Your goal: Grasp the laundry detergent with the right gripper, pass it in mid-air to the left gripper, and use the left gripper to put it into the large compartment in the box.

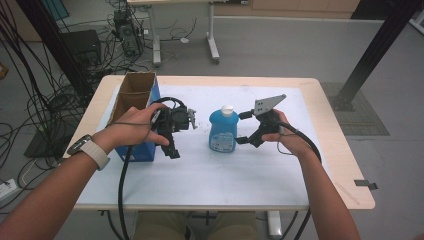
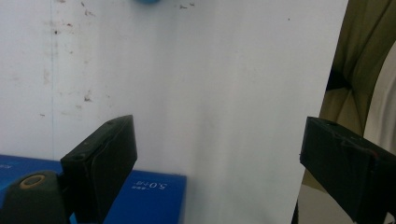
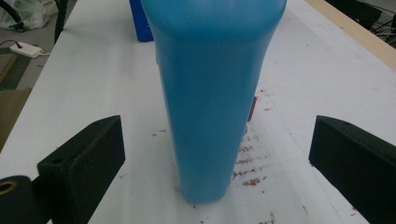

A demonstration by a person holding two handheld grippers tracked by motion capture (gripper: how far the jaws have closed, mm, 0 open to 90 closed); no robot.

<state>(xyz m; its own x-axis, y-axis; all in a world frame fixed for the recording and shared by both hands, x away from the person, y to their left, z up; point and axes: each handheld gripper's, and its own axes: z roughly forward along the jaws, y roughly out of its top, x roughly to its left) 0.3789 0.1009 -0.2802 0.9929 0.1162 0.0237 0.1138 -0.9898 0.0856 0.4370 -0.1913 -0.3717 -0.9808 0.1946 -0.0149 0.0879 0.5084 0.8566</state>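
A blue bottle point(image 1: 223, 131) with a white cap stands upright on the white table top point(image 1: 210, 175). My right gripper point(image 1: 243, 128), just right of it, is open with one jaw on each side of the bottle. In the right gripper view the bottle point(image 3: 212, 93) stands between the jaws of the right gripper point(image 3: 215, 128), with a gap to each pad. To the bottle's left is my left gripper point(image 1: 172, 142), held in a hand and tilted down at the table. In its own view the left gripper point(image 2: 217, 128) is open over bare table, with a sliver of the bottle point(image 2: 147, 2) at the top edge.
An open box point(image 1: 134, 112) with blue sides and a cardboard top stands at the table's left, right behind the left hand; its blue side point(image 2: 149, 196) shows by the left jaw. Cables trail from both grippers. Desks, cables and a black post stand beyond the table.
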